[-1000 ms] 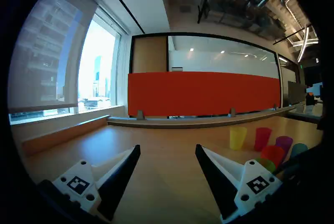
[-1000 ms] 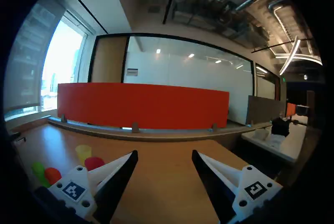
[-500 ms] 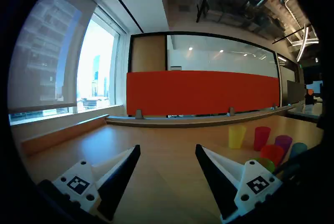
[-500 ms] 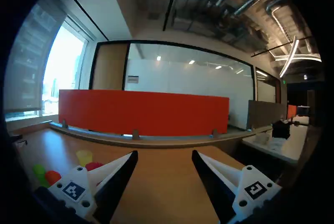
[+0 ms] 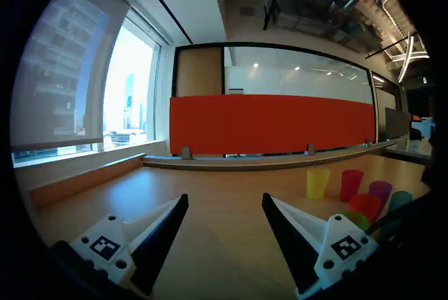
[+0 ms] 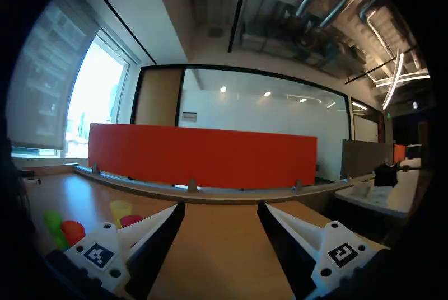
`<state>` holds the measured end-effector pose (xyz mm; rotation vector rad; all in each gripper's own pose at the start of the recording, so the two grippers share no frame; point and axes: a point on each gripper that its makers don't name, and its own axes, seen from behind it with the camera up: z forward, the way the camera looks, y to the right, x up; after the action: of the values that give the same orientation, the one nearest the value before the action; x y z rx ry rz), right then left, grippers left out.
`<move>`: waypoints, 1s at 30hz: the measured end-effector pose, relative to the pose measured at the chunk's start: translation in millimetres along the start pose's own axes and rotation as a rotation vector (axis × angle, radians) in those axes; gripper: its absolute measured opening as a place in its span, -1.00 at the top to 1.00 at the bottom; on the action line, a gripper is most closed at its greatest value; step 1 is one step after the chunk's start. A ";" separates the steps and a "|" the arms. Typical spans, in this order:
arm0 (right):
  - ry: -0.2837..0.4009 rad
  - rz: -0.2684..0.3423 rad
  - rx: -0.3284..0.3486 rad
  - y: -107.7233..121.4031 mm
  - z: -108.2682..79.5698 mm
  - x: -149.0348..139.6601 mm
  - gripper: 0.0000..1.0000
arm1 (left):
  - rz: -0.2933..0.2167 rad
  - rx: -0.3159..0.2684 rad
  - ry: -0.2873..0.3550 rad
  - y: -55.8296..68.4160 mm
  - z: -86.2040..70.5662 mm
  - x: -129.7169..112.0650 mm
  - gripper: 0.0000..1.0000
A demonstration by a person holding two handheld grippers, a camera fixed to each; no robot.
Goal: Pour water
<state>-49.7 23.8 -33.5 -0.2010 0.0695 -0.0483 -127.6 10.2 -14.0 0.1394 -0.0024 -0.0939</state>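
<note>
In the left gripper view, several coloured plastic cups stand on the wooden table to the right: a yellow cup (image 5: 317, 183), a red cup (image 5: 351, 184), a purple cup (image 5: 380, 192), an orange cup (image 5: 365, 206), a teal cup (image 5: 400, 200). My left gripper (image 5: 224, 206) is open above the table, left of the cups, with nothing between its fingers. In the right gripper view, my right gripper (image 6: 219, 214) is open and empty too. A yellow cup (image 6: 120, 211), an orange cup (image 6: 73, 231) and a green cup (image 6: 53, 226) sit low on its left, partly behind the left finger (image 6: 134, 244).
A wooden table (image 5: 224, 188) runs back to a long orange divider panel (image 5: 271, 124). Large windows (image 5: 126, 104) with a low ledge line the left side. Another desk with dark objects (image 6: 386, 179) stands at the right in the right gripper view.
The right gripper view has tilted upward, so the divider and cups sit lower in it and more ceiling shows. The left gripper has barely moved. Both grippers stay open.
</note>
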 end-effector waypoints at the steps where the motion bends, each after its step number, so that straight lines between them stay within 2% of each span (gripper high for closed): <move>1: -0.002 0.003 0.002 -1.9 0.5 -4.9 -1.00 | 0.000 0.000 0.000 0.0 -0.1 0.1 -0.96; 10: -0.008 0.006 0.029 -17.3 -0.1 -41.1 -1.00 | 0.000 0.000 0.000 0.0 -0.2 0.2 -0.96; 24: -0.041 0.052 0.019 -12.1 -0.5 -68.7 -1.00 | 0.001 0.000 0.000 0.8 -0.4 0.4 -0.96; 30: -0.050 0.051 0.012 -10.0 -0.3 -73.4 -1.00 | 0.000 0.000 0.000 1.0 -0.1 0.1 -0.96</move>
<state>-123.3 17.9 -27.1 -0.1882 0.0248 0.0070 -127.4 11.1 -14.0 0.1397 -0.0026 -0.0935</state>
